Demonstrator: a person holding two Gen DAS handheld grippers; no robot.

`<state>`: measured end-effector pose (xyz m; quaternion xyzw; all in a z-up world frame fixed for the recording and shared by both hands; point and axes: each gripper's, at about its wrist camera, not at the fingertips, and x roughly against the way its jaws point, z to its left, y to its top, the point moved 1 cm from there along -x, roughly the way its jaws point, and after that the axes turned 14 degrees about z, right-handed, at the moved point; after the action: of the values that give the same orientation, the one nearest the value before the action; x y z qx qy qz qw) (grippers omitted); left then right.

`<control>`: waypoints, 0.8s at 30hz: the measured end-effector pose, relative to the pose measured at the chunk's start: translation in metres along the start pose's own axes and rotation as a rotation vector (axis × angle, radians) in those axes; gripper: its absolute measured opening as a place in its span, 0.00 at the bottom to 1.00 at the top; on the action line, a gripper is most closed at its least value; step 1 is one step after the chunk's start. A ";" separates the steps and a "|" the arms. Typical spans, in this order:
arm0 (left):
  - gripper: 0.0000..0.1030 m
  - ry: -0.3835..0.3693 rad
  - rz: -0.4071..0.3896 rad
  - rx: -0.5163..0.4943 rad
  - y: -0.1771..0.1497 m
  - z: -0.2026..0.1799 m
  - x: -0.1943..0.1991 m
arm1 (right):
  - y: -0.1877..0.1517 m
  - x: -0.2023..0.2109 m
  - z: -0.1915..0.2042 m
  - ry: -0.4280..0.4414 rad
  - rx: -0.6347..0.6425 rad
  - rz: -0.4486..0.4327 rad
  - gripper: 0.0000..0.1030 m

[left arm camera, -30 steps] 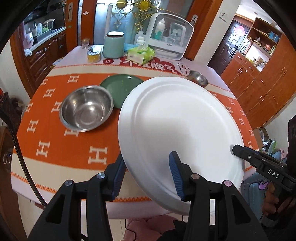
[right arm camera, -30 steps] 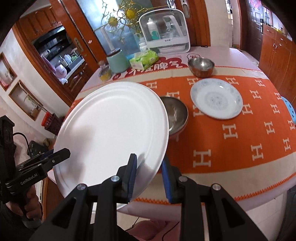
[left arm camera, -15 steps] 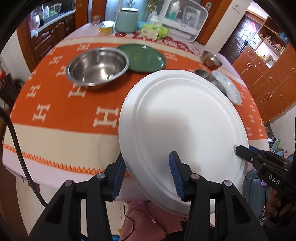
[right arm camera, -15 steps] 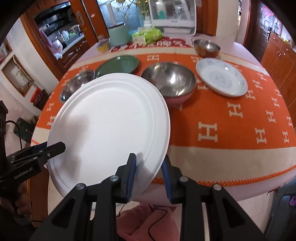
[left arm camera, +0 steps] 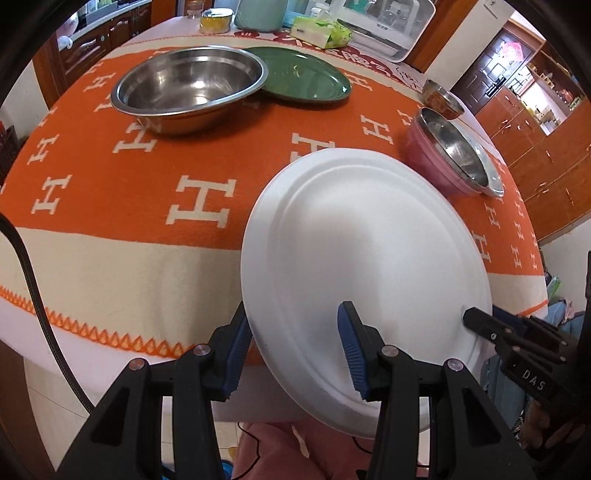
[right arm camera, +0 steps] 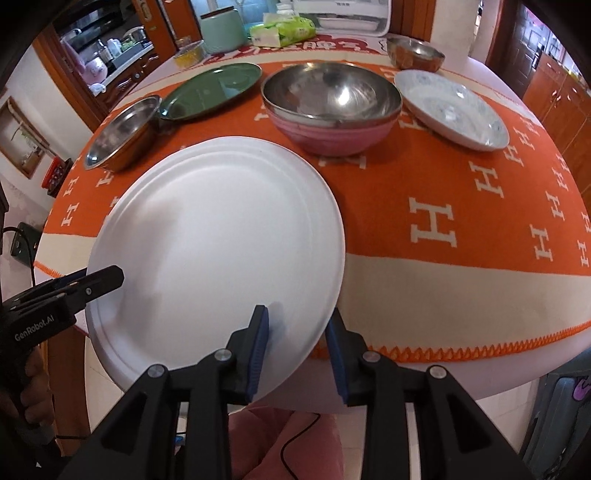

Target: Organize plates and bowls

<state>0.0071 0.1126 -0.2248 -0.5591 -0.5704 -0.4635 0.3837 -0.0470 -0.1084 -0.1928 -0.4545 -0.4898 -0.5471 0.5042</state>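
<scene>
Orange cloth with white H marks covers the table [left arm camera: 110, 258], its cream border and zigzag trim hanging over the near edge. Over that near edge sits a big white plate [left arm camera: 365, 258], tilted, held from both sides. The left gripper [left arm camera: 295, 347] straddles the plate's near rim, one blue pad under the edge and the other lying on the plate's upper face; whether the pads truly press I cannot tell. The right gripper [right arm camera: 297, 343] straddles the opposite rim, its jaws opening, with the rim between them and a gap showing at the right pad.

Farther back on the left stands a steel bowl [left arm camera: 188, 92], with a green plate [left arm camera: 306, 77] just behind it, their rims overlapping in view. To the right, a pink bowl [right arm camera: 332, 136] with a steel bowl nested in it stands just beyond the white plate's far edge. A patterned plate [right arm camera: 454, 110] lies to its right, and a small metal bowl [right arm camera: 415, 53] stands behind. At the far end are a mint jar [right arm camera: 223, 29], a tissue pack [right arm camera: 282, 29] and a white appliance [left arm camera: 384, 22].
</scene>
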 end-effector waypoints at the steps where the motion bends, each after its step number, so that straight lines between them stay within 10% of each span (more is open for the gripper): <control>1: 0.43 -0.009 0.003 0.000 0.002 0.000 -0.002 | 0.001 -0.002 0.000 -0.002 -0.006 0.000 0.33; 24: 0.51 0.070 -0.007 0.033 0.048 0.001 0.022 | 0.027 0.018 -0.011 -0.041 -0.057 -0.027 0.45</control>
<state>0.0527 0.1175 -0.1994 -0.5339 -0.5662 -0.4749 0.4110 -0.0218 -0.1212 -0.1742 -0.4732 -0.4901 -0.5583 0.4735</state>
